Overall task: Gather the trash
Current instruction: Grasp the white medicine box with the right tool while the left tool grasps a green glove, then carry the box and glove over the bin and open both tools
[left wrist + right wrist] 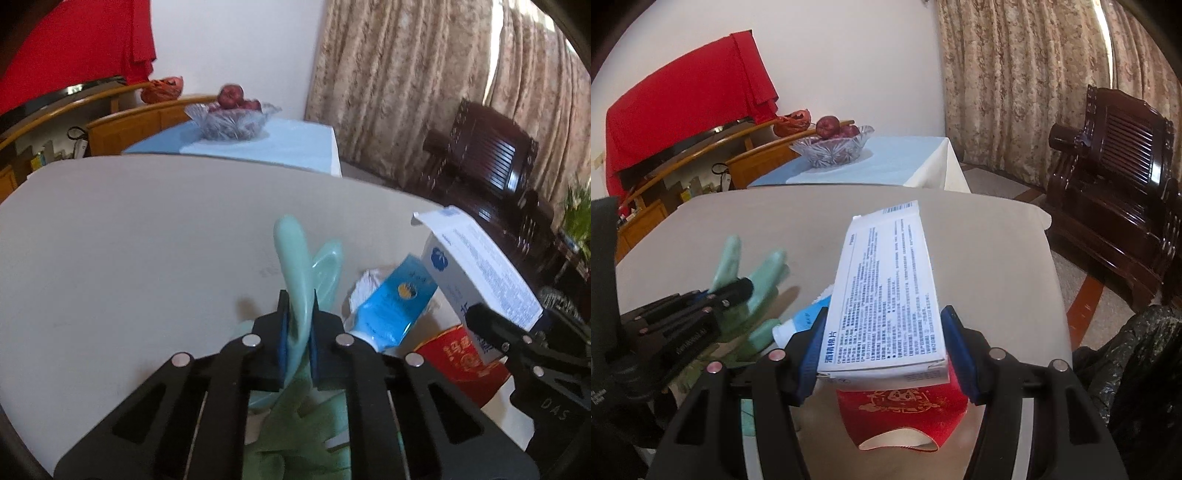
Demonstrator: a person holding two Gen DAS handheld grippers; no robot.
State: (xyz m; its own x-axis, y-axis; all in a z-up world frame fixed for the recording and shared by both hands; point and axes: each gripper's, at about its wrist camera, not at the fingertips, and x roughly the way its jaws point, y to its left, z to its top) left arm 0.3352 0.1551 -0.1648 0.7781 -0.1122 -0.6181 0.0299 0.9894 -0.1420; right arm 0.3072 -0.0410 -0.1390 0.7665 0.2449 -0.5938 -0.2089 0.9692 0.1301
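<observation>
My left gripper [298, 325] is shut on a pale green rubber glove [295, 258], held above the beige table [147, 240]; the glove also shows in the right wrist view [764, 280]. My right gripper [884, 349] is shut on a white printed box [886, 291], lifted above the table; the box also shows in the left wrist view [476, 266]. A blue tube [395, 299] and crumpled white paper [364, 284] lie between the grippers. A red paper cup [905, 413] lies on its side under the box.
A glass fruit bowl [232, 120] with apples stands on a blue-clothed table beyond. A dark wooden armchair [1115, 177] and curtains are to the right. A black trash bag [1137, 369] sits at the table's right side. Wooden cabinets line the left.
</observation>
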